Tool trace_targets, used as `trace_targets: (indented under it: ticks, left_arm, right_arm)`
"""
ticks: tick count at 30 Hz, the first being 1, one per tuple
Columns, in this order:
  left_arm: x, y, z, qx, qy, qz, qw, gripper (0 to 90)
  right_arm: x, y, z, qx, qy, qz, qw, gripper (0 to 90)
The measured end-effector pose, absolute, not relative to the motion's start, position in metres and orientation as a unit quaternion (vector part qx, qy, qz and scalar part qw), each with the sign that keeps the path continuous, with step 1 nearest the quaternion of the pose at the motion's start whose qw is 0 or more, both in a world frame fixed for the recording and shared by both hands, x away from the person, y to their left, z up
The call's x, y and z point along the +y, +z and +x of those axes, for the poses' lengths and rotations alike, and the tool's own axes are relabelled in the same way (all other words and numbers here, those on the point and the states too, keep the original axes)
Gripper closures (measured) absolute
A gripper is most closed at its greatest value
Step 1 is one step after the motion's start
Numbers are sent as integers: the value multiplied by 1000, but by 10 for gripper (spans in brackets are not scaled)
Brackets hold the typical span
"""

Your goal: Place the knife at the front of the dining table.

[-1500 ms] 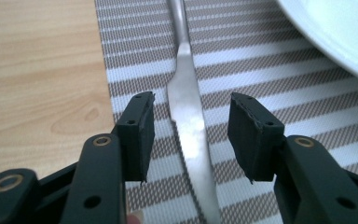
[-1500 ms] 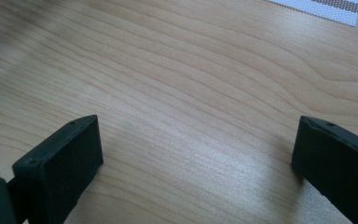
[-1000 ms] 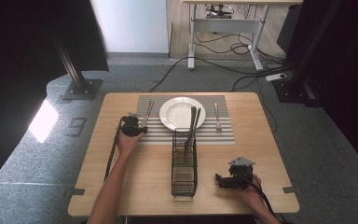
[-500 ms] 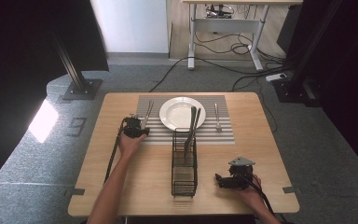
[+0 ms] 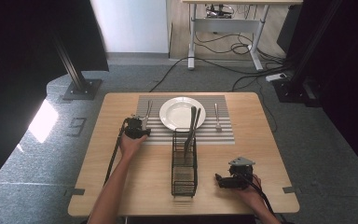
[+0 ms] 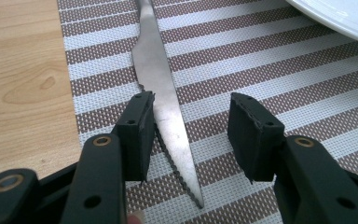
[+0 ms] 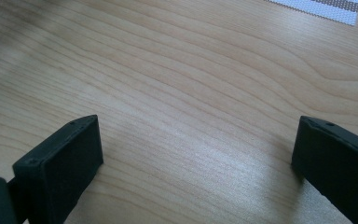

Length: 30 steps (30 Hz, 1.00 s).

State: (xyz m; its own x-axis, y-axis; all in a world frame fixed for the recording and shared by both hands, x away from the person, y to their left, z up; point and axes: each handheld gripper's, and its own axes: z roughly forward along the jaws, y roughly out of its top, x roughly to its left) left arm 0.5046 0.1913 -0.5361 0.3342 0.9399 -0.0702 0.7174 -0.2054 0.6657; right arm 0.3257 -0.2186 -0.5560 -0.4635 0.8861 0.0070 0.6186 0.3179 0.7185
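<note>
My left gripper (image 6: 191,135) stands spread over the knife (image 6: 161,93) on the striped placemat (image 6: 270,70); the blade lies between my jaws, hard against the left one, long axis running straight ahead. My right gripper (image 7: 196,154) rests spread, well away.

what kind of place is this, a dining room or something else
Probably a lab or recording studio with a staged place setting. The wooden table bears a plate on a striped placemat, but cables trail over grey carpet and black curtains hang at the sides.
</note>
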Motion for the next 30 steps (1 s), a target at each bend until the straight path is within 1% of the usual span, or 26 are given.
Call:
trace_targets:
  ticks: [6,10,14,17,21,23,30]
  left_arm:
    - [192,-536,504,548,175,755,315,496]
    - [193,-533,502,551,180,748,322,410]
    - [196,-520,494,538,185,749,339,351]
    - [199,-509,481,527,196,744,361,331]
    - [205,-496,464,507,192,750,380,299]
    - [208,-492,455,499,197,752,383,295]
    - [221,-481,430,492,183,743,415,296]
  right_arm:
    - [-219,-556,326,787,336,477,199,15]
    - [-219,-556,326,788,336,477,199,14]
    - [-219,-556,326,788,336,477,199,14]
    - [-219,-556,326,788,336,477,199,14]
    - [-219,-556,326,788,336,477,198,13]
    - [-219,-556,326,788,336,476,198,13]
    - [-219,-556,327,790,336,474,198,9]
